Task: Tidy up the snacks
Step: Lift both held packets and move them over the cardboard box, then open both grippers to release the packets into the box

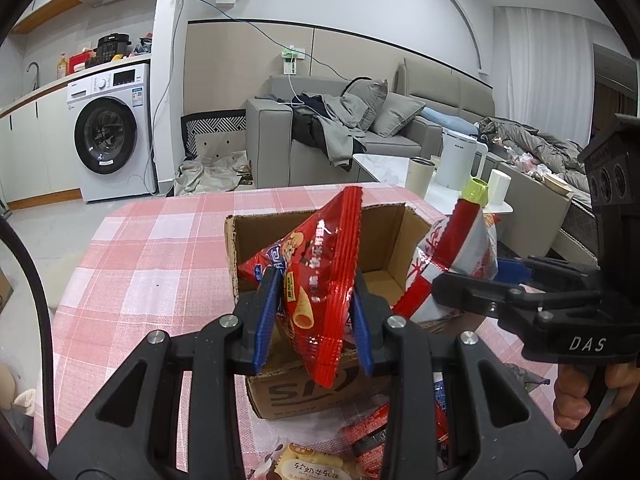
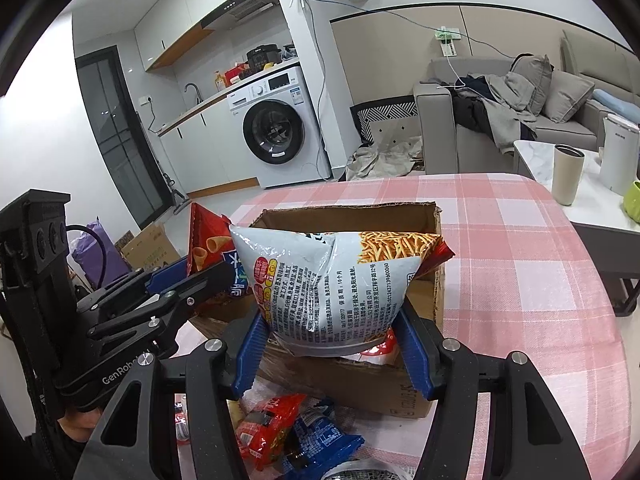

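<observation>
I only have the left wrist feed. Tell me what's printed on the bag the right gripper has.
Observer: The white snack bag shows thin fried sticks and a panel of black text.
Operator: Report its grip.
Observer: The right gripper clamps the bag's lower end, above the cardboard box.
Operator: Say what lies under that gripper.
Observer: A small red packet and a blue packet lie on the tablecloth before the box.

"DAS" stands in white on the right gripper [image 1: 464, 280] body, right of the left gripper [image 1: 316, 320]. "GenRobot", its end hidden, marks the left gripper's side. Below the left gripper's claw, the cardboard box [image 1: 296, 396] shows large letters, partly hidden.
</observation>
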The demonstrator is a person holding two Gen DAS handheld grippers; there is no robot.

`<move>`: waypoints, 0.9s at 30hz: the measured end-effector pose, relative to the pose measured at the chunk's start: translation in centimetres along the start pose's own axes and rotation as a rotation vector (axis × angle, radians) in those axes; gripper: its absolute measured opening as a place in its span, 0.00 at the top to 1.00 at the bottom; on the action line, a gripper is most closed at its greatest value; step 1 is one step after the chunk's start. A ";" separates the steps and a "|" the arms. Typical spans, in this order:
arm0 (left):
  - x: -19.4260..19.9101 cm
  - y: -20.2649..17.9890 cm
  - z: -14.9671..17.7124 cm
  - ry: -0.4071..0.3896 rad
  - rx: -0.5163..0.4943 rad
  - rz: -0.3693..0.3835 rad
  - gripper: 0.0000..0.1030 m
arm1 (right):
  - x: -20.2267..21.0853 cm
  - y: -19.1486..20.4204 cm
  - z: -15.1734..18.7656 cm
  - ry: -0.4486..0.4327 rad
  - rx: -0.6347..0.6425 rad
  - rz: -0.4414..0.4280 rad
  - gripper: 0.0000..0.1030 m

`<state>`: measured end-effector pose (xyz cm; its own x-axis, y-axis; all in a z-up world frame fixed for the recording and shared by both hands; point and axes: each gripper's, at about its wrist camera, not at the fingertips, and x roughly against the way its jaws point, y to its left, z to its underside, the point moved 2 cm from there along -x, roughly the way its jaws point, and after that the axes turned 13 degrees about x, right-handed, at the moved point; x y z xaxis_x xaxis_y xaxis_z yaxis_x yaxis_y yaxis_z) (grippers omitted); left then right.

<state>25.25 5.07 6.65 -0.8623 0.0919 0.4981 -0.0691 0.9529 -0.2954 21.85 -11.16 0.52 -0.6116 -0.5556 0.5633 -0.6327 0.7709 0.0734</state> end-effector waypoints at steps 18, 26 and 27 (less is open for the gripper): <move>1.3 0.5 0.2 0.011 -0.015 -0.033 0.22 | 1.1 0.1 0.0 -0.023 0.036 0.047 0.24; 5.0 1.9 1.1 -0.014 0.010 -0.036 0.01 | 4.1 -1.1 1.7 -0.023 0.012 0.086 0.01; 5.3 2.1 1.2 -0.008 0.017 -0.036 0.01 | 4.5 -1.1 2.1 -0.024 0.009 0.092 0.00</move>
<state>19.91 7.21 7.69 -0.8631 0.0551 0.5020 -0.1088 0.9504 -0.2915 18.79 -15.19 1.29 -0.6783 -0.4901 0.5475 -0.5777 0.8161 0.0148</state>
